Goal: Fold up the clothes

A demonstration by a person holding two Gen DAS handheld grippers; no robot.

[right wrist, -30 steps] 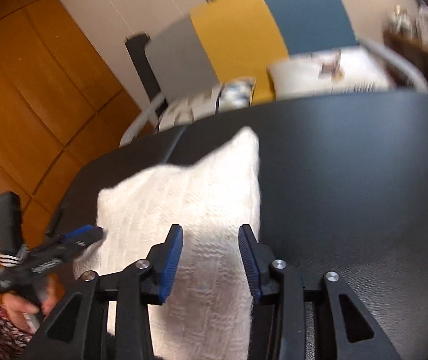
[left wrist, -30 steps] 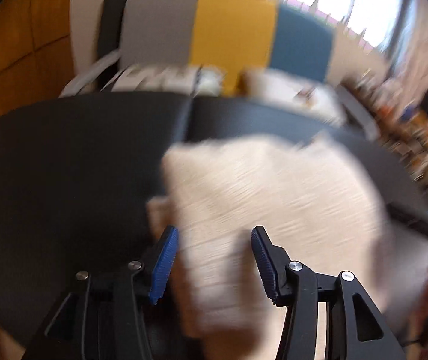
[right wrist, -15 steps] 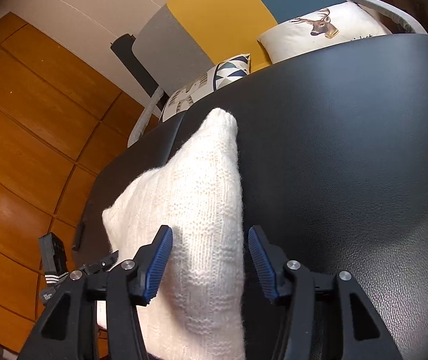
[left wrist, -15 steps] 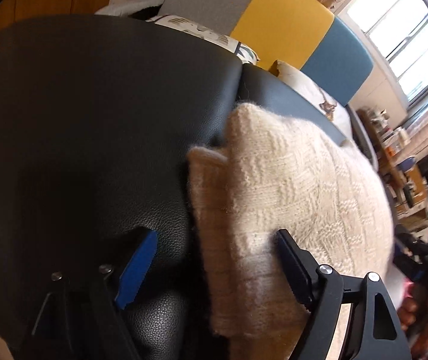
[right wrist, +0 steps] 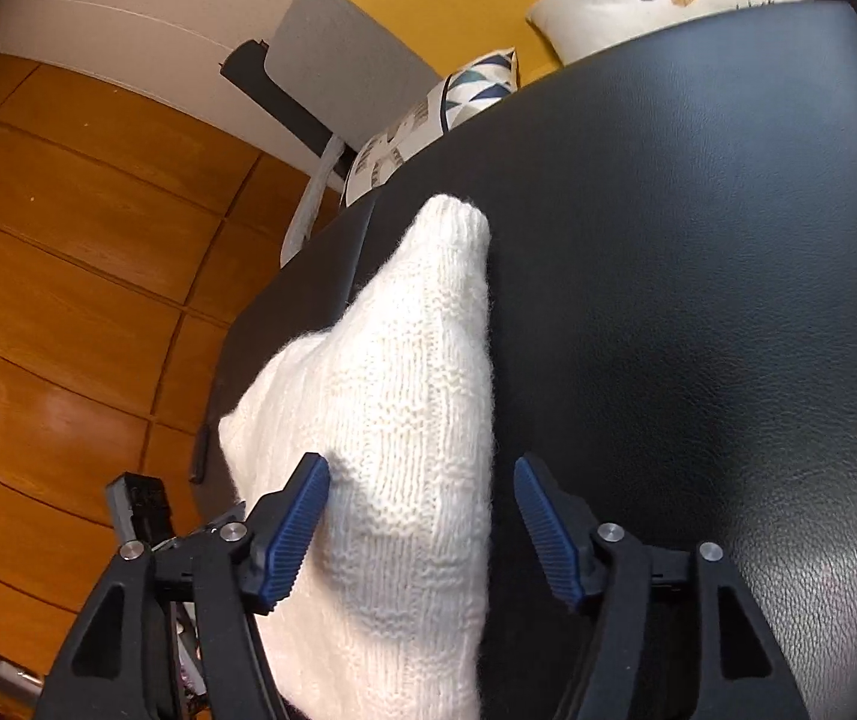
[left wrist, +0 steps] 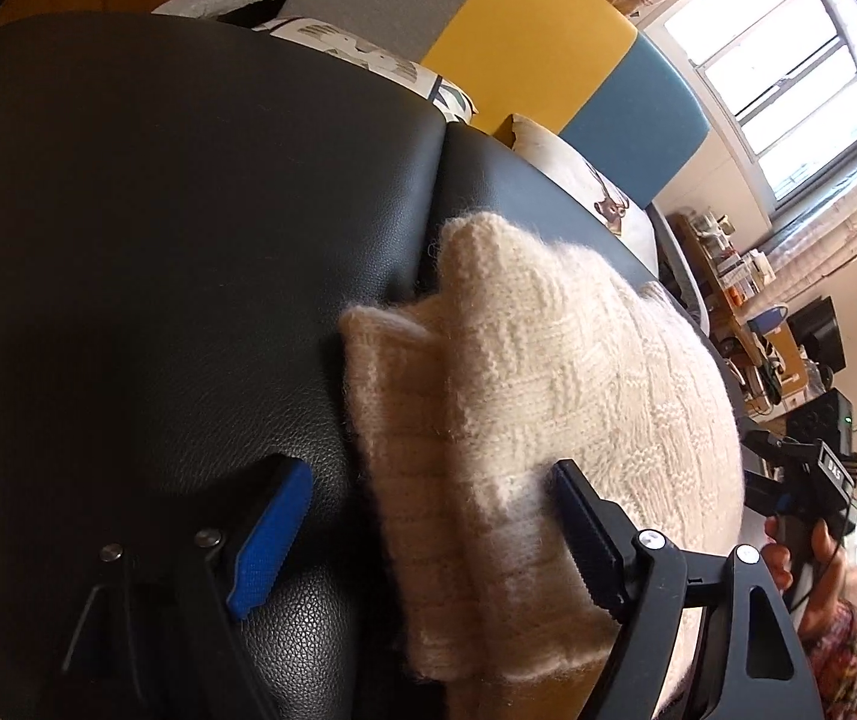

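The folded knit (left wrist: pixel 536 420) lies lengthwise between both gaping claws, left (left wrist: pixel 428 540) and right (right wrist: pixel 422 528), one at each near corner.

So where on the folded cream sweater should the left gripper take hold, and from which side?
Probably the sweater's layered left edge, where the ribbed band lies under the top fold. The open left gripper already straddles it from the near side; closing there would likely pinch the stacked layers together.
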